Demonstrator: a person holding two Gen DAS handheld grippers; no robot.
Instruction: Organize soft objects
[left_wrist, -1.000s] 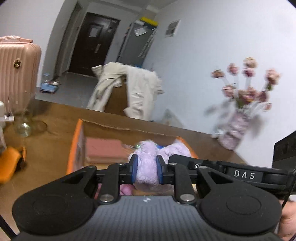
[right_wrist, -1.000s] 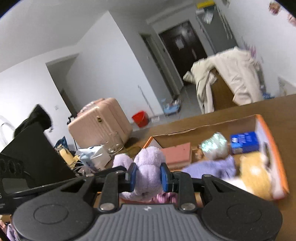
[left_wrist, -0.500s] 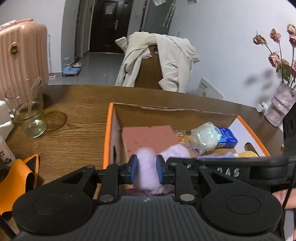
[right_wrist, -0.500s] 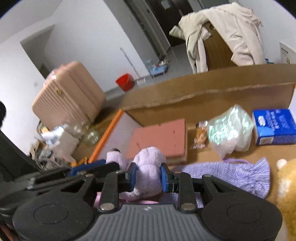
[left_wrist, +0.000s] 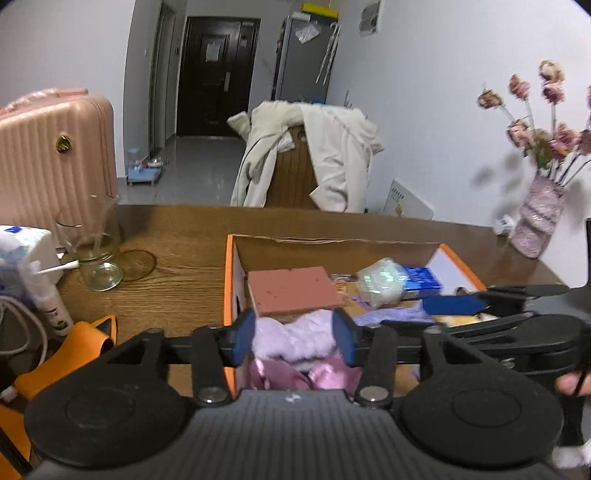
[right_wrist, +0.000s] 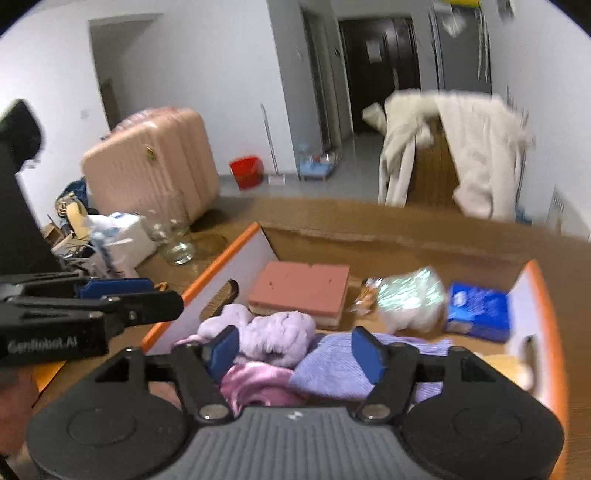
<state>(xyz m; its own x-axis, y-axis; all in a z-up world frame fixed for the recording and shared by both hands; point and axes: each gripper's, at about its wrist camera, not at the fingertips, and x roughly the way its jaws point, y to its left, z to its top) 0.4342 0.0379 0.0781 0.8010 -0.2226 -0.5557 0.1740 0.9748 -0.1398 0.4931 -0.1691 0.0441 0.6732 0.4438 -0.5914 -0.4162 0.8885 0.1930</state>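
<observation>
Your left gripper (left_wrist: 294, 334): jaws opening, blue pads clear of the lilac plush toy (left_wrist: 295, 338) that lies between them. The toy rests in the near-left corner of the orange-rimmed cardboard box (left_wrist: 229, 280), on pink satin cloth (left_wrist: 280, 374); toy's lower part is hidden behind the gripper body. Your right gripper (right_wrist: 295, 349): jaws also opening, wide; toy (right_wrist: 275, 332) sits by the left pad, contact can't be confirmed due to blur. Lavender knit cloth (right_wrist: 332, 369) is under the right pad, partly cut off. Further in: pink sponge block (right_wrist: 301, 291), shiny plastic bag (right_wrist: 410, 295), blue pack (right_wrist: 478, 310). Yellowish item at the box's right is mostly hidden. Box stands on wood table (left_wrist: 177, 273).
</observation>
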